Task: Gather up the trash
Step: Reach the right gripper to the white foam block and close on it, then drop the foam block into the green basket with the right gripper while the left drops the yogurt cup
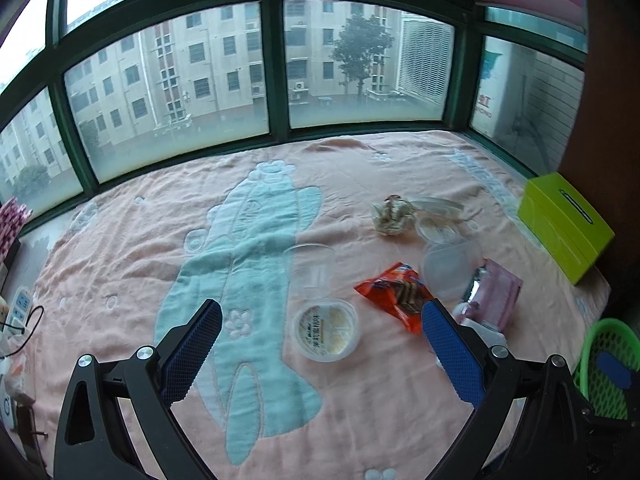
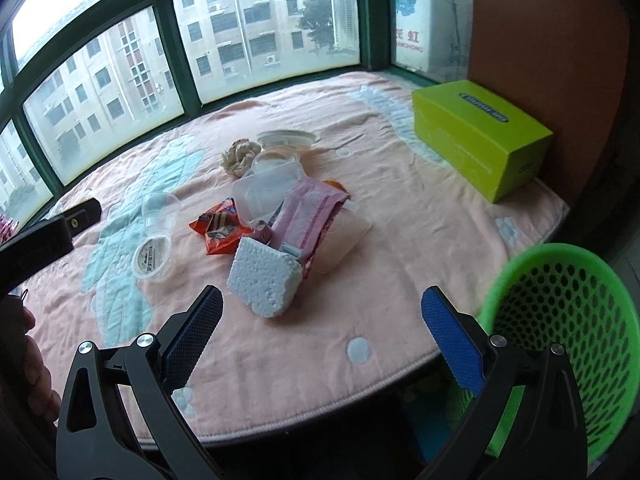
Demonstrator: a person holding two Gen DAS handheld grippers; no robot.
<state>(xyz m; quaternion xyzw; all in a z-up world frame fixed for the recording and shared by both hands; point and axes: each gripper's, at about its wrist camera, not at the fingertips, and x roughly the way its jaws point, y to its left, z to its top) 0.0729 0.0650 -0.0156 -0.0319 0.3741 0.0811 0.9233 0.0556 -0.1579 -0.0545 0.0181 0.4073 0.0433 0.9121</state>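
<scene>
Trash lies on a pink blanket: a round lidded cup (image 1: 326, 329) (image 2: 152, 256), a clear cup on its side (image 1: 310, 266) (image 2: 160, 207), an orange wrapper (image 1: 394, 294) (image 2: 220, 228), a pink packet (image 1: 494, 294) (image 2: 306, 214), a white foam block (image 2: 264, 278), clear containers (image 1: 446, 270) (image 2: 262, 192) and crumpled paper (image 1: 390, 216) (image 2: 239, 156). My left gripper (image 1: 322, 316) is open above the lidded cup. My right gripper (image 2: 322, 304) is open and empty, just in front of the foam block. A green mesh basket (image 2: 568, 316) (image 1: 610, 364) stands off the right edge.
A lime-green tissue box (image 2: 480, 136) (image 1: 564, 224) sits at the back right by a brown wall. Windows run along the far edge. A power strip (image 1: 18, 308) with cable lies at the left. The left gripper's body (image 2: 44, 236) shows at the right view's left.
</scene>
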